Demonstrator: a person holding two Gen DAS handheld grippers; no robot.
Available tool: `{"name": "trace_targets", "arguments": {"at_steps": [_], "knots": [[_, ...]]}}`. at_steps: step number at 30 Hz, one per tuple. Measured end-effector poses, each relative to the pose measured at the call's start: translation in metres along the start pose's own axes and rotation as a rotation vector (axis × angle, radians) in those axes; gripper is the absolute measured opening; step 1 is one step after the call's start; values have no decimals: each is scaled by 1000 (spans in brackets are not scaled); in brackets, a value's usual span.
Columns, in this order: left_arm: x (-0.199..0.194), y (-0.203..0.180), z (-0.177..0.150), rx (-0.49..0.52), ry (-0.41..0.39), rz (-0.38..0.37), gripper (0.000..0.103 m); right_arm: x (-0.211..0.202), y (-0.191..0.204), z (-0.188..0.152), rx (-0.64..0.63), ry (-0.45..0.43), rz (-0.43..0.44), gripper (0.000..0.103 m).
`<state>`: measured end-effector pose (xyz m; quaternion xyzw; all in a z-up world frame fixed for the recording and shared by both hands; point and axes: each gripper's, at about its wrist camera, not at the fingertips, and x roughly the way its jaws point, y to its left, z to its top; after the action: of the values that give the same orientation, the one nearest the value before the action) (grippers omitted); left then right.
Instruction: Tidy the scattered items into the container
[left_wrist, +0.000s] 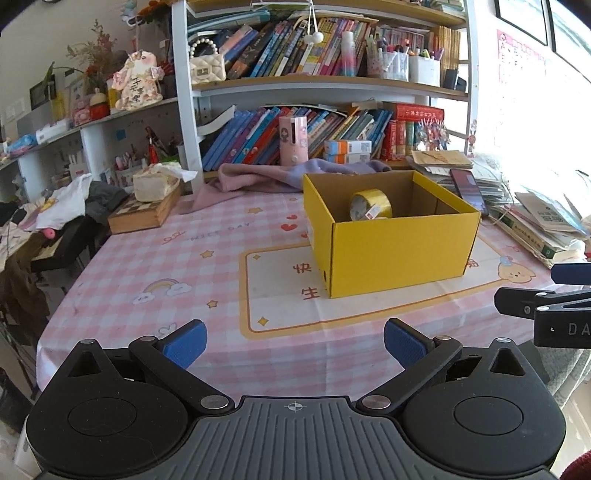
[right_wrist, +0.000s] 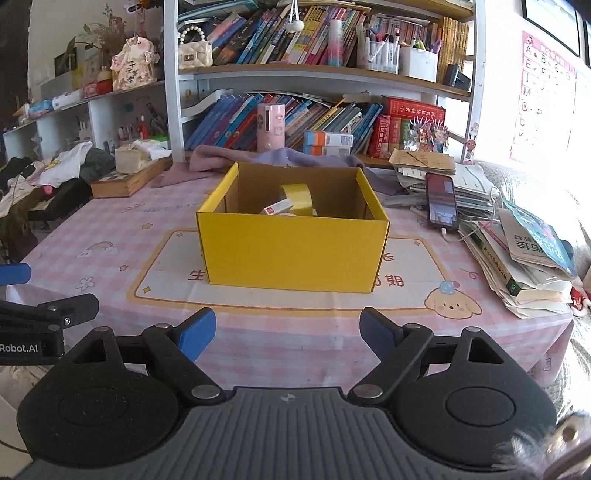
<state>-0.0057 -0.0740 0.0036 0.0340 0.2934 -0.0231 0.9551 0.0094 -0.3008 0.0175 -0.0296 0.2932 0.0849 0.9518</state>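
Tape (left_wrist: 370, 204) sits inside your yellow box (right_wrist: 293, 251) on the counter (right_wrist: 110, 229). Fingers on your left gripper (left_wrist: 294, 341) and right gripper (right_wrist: 288, 332) are wide apart, holding nothing.

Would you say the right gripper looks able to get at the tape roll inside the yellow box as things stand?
Probably yes. The right gripper is open and empty, facing the box across bare tablecloth. The box has no lid, and the tape roll stands inside, so it would likely have to go over the near wall from above.

The yellow box's (right_wrist: 295, 251) front wall hides the lower tape roll (right_wrist: 297, 199) and small carton (right_wrist: 275, 207).
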Motion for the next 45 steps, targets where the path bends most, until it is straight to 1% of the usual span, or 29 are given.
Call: {"name": "trace_targets", "arguments": {"at_steps": [16,31,45], "knots": [[-4,0,-2,-17,6,3,103,-6,0,-3,-12,-10,5,85],[-7,-3,-3,-5,6,-15,103,-8,0,-4,-8,-7,7,85],[-4,-5,-4,-8,27,-26,103,-10,3,-8,-6,13,26,86]]}}
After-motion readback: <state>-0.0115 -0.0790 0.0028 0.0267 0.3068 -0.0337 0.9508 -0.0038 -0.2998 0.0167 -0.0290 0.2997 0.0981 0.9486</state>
